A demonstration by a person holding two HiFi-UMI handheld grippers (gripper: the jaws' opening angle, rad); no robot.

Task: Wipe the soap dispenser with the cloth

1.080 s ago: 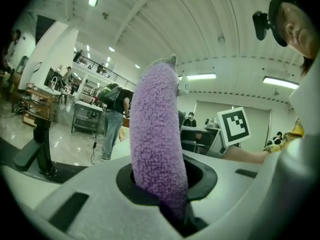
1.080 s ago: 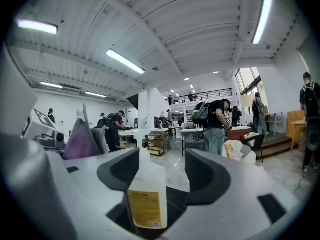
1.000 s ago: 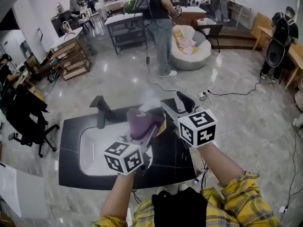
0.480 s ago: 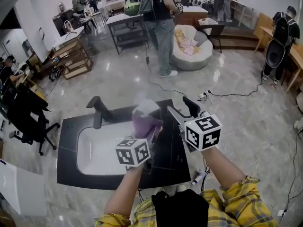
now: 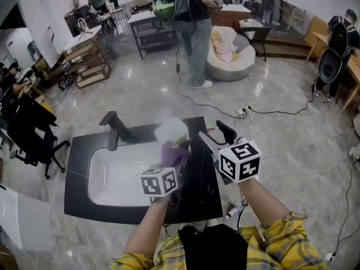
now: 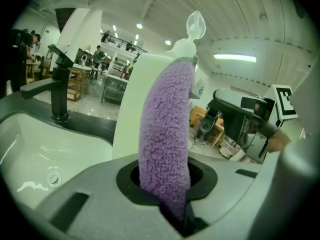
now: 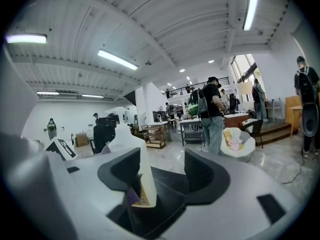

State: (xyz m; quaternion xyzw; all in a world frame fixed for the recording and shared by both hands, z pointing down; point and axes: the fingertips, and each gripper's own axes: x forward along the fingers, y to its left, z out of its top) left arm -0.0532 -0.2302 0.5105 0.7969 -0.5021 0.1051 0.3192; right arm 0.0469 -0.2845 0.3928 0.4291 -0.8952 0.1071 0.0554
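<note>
Head view: soap dispenser (image 5: 170,129) upright on the dark counter (image 5: 197,190), at the right edge of the white basin (image 5: 112,176), between left gripper (image 5: 173,163) and right gripper (image 5: 214,135); purple cloth (image 5: 176,152) pressed to its near side. Likely hazard: tall, probably light bottle, not clamped, liable to tip toward the basin or slide under a firm stroke. Left gripper view: jaws shut tight on the cloth (image 6: 165,134), a thick fleecy roll standing up against the dispenser (image 6: 131,99); risk of the roll folding over or slipping from the pinch if dragged hard. White, smooth body, narrowing at the shoulder, clear pump head (image 6: 195,25) on top; black tap (image 6: 59,84) beyond the basin. Right gripper view: jaws wide apart, nothing clamped; dispenser (image 7: 125,144) just inside the left jaw, seemingly touching it, well clear of the other, so braced on one side only at best. Yellow and purple label (image 7: 139,196) low on the body.
</note>
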